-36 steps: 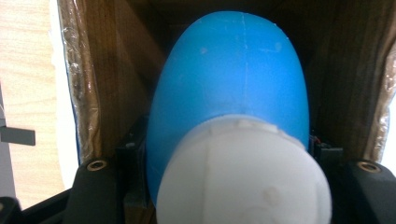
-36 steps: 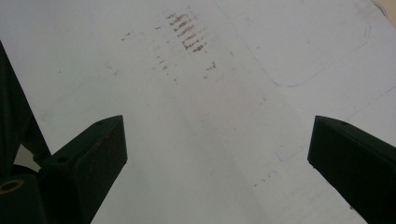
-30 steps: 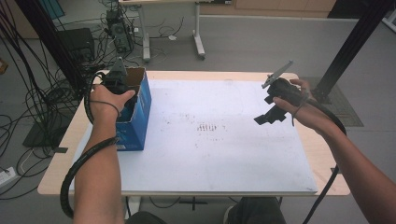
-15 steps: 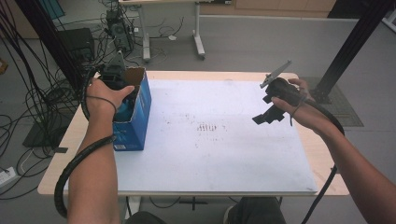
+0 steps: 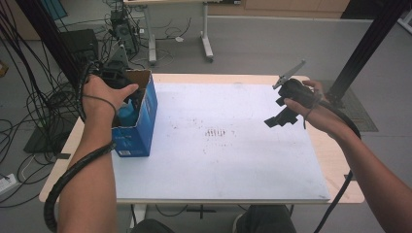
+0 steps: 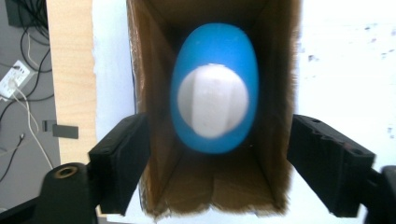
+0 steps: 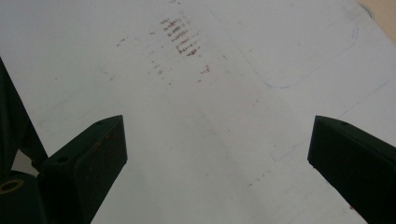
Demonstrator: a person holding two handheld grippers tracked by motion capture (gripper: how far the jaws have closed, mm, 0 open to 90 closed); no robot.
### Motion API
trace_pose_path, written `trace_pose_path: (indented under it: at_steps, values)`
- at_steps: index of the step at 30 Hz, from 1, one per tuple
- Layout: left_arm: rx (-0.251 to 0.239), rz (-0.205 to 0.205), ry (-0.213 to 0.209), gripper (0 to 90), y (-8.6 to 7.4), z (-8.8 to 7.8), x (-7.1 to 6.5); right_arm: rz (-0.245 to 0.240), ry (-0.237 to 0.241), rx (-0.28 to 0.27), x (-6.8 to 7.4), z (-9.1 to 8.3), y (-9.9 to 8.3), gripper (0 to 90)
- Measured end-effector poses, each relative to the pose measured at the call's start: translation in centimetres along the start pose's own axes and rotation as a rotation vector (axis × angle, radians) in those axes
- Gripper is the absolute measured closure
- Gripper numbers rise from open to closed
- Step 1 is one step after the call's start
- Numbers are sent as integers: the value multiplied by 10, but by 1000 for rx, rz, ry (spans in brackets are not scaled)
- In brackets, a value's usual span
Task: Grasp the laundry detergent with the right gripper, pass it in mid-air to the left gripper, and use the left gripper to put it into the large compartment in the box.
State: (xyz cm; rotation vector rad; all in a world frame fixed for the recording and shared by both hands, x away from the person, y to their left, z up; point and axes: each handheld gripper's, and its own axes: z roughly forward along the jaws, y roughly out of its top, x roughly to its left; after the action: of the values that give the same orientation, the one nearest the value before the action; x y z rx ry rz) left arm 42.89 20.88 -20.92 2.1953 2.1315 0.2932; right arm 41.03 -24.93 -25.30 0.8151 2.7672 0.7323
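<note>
Left gripper (image 6: 217,163) jaws apart over box (image 6: 154,93) holding blue, possibly bottle-like object (image 6: 215,88); right gripper (image 7: 217,158) jaws apart.

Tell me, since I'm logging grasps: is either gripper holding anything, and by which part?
Nothing is held. The left gripper is open astride the box with the blue object inside; the right gripper is open above the white sheet.

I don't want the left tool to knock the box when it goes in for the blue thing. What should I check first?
1. Left tool open: ok.
2. Jaws straddle the blue box outside its walls, not inside: not ok.
3. Blue object centred between the jaws: ok.
4. Box top open: ok.
5. Right tool open, away over the white sheet: ok.
6. How deep the object sits: cannot tell.
</note>
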Motion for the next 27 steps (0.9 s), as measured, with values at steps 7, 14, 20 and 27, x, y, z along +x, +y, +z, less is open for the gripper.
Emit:
trace_pose_path:
  at_steps: [7, 14, 20, 27]
  values:
    - [-27, 76, -21, 156, -6, -18, -25, 26, -27, 15, -10, -1, 2, 45]
    - [-54, 152, -92, 97, -6, -26, -55, 63, -43, 8, -20, -4, 7, 45]
    - [-58, 216, -109, 92, -3, -26, -84, 70, -62, 17, -28, -9, 9, 45]
    - [-54, 275, -100, 91, -2, -24, -113, 79, -83, 17, -38, -15, 10, 45]
